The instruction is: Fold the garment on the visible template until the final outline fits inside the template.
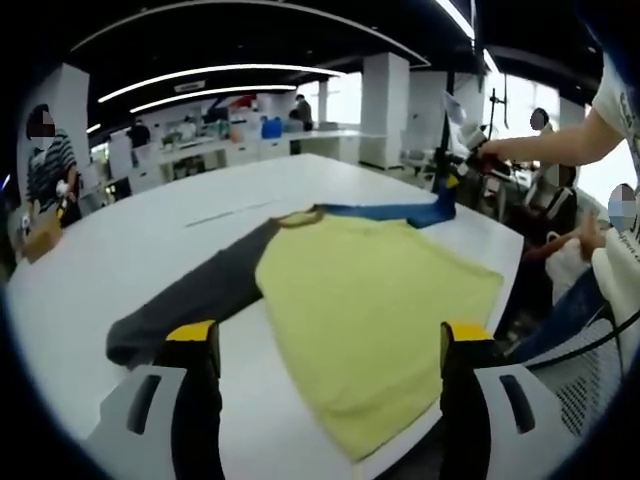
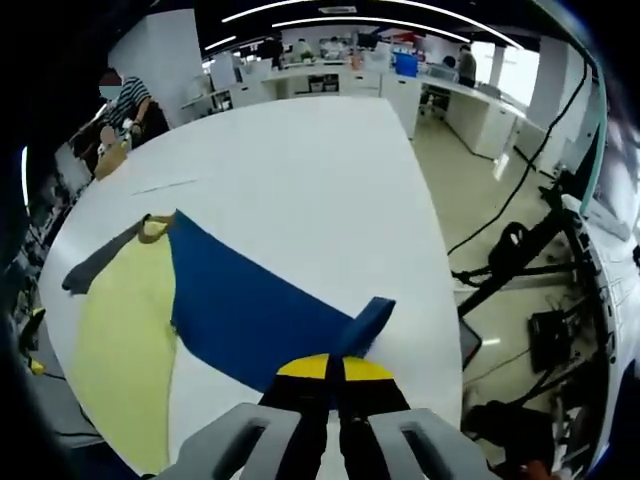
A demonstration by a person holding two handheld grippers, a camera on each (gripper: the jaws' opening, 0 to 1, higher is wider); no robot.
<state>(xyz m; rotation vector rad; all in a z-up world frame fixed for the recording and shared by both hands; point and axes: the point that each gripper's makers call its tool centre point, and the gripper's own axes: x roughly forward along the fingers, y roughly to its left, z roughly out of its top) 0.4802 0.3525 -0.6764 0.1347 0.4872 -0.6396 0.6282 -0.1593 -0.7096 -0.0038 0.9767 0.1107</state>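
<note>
Lying spread on the white table (image 1: 130, 250) is the garment (image 1: 370, 300), a raglan shirt w/ a yellow body, one dark grey sleeve (image 1: 200, 295) and one blue sleeve (image 2: 260, 315). In the left gripper view the left tool (image 1: 330, 345) is hovering near the shirt's hem w/ its yellow-tipped jaws standing wide apart, nothing between them; the grey sleeve is stretching out toward the left jaw and the yellow body is lying between the two jaws. At the far side of the shirt the right tool (image 1: 448, 190) is showing, held by a person's hand (image 1: 490, 152), and the blue sleeve is running from the collar (image 1: 300, 216) over to it. In the right gripper view the right tool (image 2: 335, 370) is sitting w/ its jaws pressed together on the cuff end of the blue sleeve, which is folding up a little just above the yellow tips. The sleeve is fanning out wide and flat from there toward the collar, w/ the yellow body to its left. A faint line (image 2: 165, 185) is lying on the table beyond the collar, prob. tape or a mark, too thin to tell. Other people are standing at the far desks (image 1: 230, 150). Cables and stands (image 2: 520, 260) are lying on the floor right of the table.
</note>
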